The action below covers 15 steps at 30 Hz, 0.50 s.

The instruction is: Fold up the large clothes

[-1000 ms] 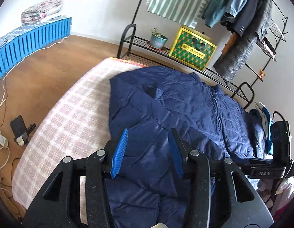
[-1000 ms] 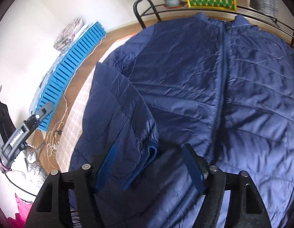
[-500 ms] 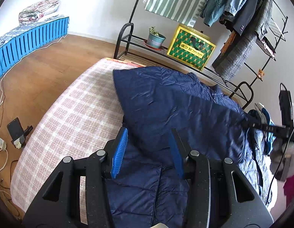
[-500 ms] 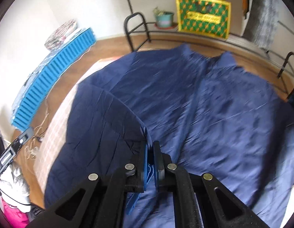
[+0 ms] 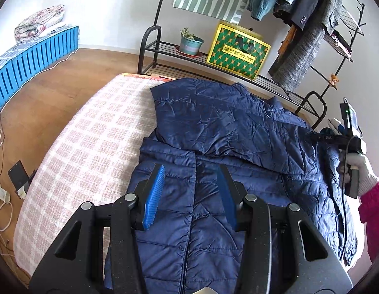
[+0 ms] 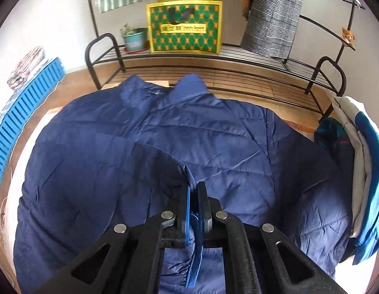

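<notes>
A navy quilted jacket (image 5: 226, 134) lies front up on a bed with a pink checked cover (image 5: 91, 142). Its left sleeve (image 5: 214, 120) is folded across the chest. My left gripper (image 5: 192, 193) is open and empty, hovering above the jacket's lower front by the zipper. My right gripper (image 6: 194, 203) is shut on the sleeve cuff (image 6: 195, 252) and holds it over the jacket's (image 6: 214, 152) middle, so the sleeve (image 6: 103, 176) drapes across the body. In the left wrist view the right gripper's body shows at the far right in a gloved hand (image 5: 356, 161).
A black metal clothes rack (image 5: 238, 73) stands behind the bed with a potted plant (image 5: 190, 42), a green and yellow bag (image 5: 238, 46) and hanging clothes. Folded garments (image 6: 361, 171) lie at the bed's right edge. A blue slatted crate (image 5: 30, 58) and cables lie on the wooden floor at left.
My right gripper shut on the sleeve cuff and carried it to the right across the jacket's front. My left gripper stayed open and drew back slightly.
</notes>
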Tool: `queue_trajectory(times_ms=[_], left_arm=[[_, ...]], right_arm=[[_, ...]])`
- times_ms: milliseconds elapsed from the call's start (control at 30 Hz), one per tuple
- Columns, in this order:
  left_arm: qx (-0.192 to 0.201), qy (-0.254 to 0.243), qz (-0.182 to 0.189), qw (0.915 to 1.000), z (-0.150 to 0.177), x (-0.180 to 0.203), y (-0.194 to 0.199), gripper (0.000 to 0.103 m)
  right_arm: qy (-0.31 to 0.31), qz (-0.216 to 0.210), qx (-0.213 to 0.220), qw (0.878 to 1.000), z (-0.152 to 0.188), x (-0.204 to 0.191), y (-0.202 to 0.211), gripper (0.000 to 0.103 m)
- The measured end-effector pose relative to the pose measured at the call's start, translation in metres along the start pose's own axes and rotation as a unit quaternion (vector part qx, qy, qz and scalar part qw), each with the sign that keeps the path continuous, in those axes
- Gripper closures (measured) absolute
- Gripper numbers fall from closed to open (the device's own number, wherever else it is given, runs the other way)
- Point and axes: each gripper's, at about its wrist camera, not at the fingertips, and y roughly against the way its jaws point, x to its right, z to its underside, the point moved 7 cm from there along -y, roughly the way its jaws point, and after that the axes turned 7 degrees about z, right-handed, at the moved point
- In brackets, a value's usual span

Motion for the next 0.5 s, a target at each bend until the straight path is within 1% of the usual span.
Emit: queue_trajectory(times_ms=[100,233,400,433,500], left_arm=[[-0.001,-0.010,-0.003,0.9999,0.000,0.005,-0.002,0.059],[-0.005,-0.011,0.001,0.9999,0.000,0.010,-0.005,0.059],[-0.004,-0.019,0.001,0.9998,0.000,0.015,-0.004,0.059],[-0.003,-0.021,0.001,0.9998,0.000,0.016,-0.003,0.059],[-0.002,-0.025,0.001,0.9997,0.001,0.018,-0.002,0.059]], right_arm=[[-0.003,0.000,-0.013,1.000,0.001,-0.001,-0.019,0.100],[0.002,0.016,-0.025,1.000,0.003,-0.001,-0.039,0.100],[0.002,0.016,-0.030,0.999,0.007,-0.002,-0.051,0.099],[0.003,0.016,-0.025,1.000,0.006,-0.002,-0.048,0.094],[-0.003,0.012,-0.013,1.000,0.006,-0.001,-0.037,0.079]])
